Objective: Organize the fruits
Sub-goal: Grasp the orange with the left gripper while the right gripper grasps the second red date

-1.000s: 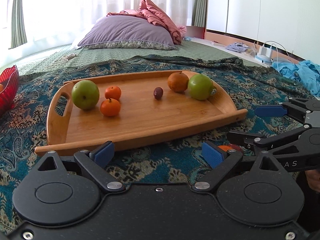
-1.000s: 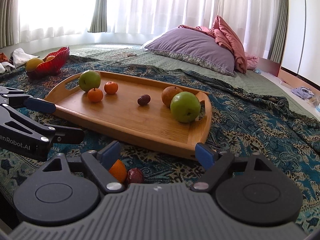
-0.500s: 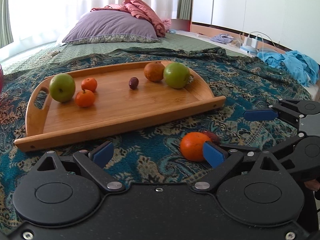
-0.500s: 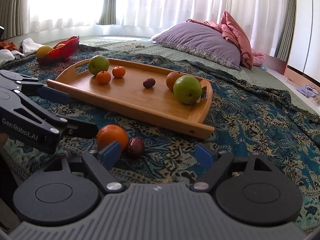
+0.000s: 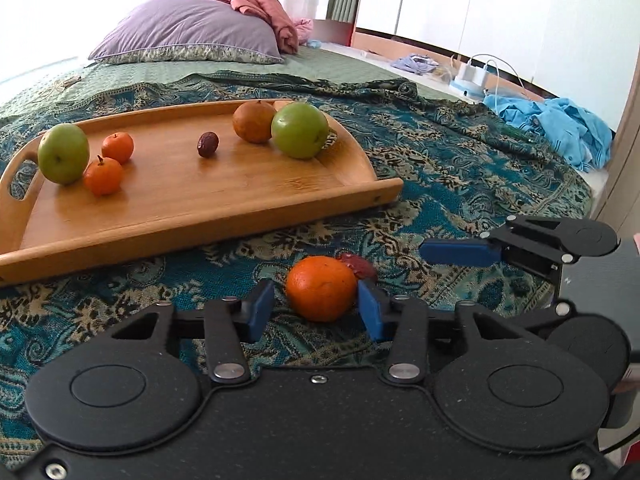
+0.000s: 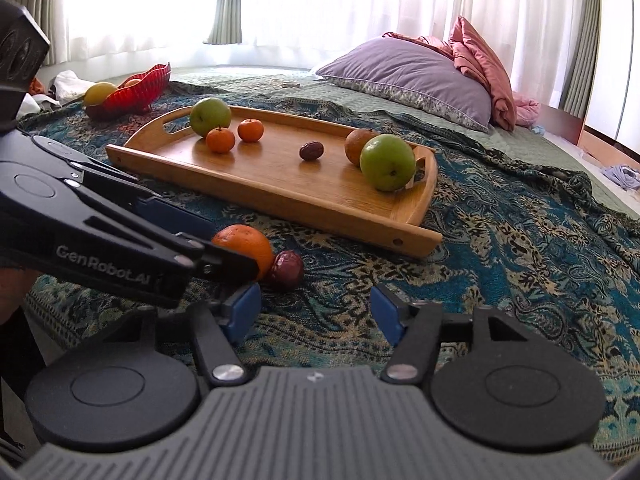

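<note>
The left gripper [image 6: 224,256] hides part of the orange [image 6: 244,246]; the tray's [image 5: 24,248] left end is cut off.

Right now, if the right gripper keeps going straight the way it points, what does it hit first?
Probably bare patterned blanket. The right gripper has nothing between its fingers; the dark red date lies just left of its line, touching the orange. Its jaws have just been closing.

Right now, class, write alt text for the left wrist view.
The left gripper, jaws just closing, brackets an orange on a patterned blanket, a date beside it. Behind, a wooden tray holds more fruit; the right gripper enters from the right.
</note>
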Available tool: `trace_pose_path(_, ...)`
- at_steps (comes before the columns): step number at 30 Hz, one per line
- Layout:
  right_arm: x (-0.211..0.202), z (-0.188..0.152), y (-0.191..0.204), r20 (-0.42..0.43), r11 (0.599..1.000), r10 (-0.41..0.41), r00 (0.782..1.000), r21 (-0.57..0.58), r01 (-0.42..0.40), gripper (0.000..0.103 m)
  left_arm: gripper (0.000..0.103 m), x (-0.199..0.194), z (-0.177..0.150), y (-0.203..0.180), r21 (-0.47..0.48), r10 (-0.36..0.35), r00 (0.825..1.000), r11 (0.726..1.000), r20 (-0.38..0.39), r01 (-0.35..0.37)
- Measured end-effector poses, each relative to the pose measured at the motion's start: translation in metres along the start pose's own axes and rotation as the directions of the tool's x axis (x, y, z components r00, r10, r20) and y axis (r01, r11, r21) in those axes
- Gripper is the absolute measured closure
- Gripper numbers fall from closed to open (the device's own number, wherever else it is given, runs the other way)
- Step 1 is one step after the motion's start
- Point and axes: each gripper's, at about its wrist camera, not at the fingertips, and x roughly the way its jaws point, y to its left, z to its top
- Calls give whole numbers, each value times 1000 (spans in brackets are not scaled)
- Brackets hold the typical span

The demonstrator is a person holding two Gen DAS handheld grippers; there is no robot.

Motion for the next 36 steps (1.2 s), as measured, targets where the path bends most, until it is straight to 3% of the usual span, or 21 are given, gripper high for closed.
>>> trace_pose_path(9, 3, -4, 0, 5, 999, -3, 1000, 53, 3, 35, 66, 4, 2, 1, -37, -5, 1000, 999, 0, 5)
trace_pose_path(21, 6, 0, 5, 33, 997, 10, 999, 77, -12, 38, 66, -13, 4, 12, -37, 94, 993, 995, 65, -92)
trace_pose_path(26, 6, -1, 15, 84, 995, -82, 993, 66, 77, 39, 66, -16, -1, 21, -61, 131, 990, 990, 61, -127)
trace_pose_path(30, 6, -1, 19, 103, 991, -103, 989, 100, 92, 39, 66, -16, -6, 24, -59, 161, 985, 986, 63, -157)
trace_pose_path(36, 8, 1, 23, 110, 986, -111, 988, 136, 96, 54, 66, -16, -10, 24, -50, 203, 976, 979, 81, -200)
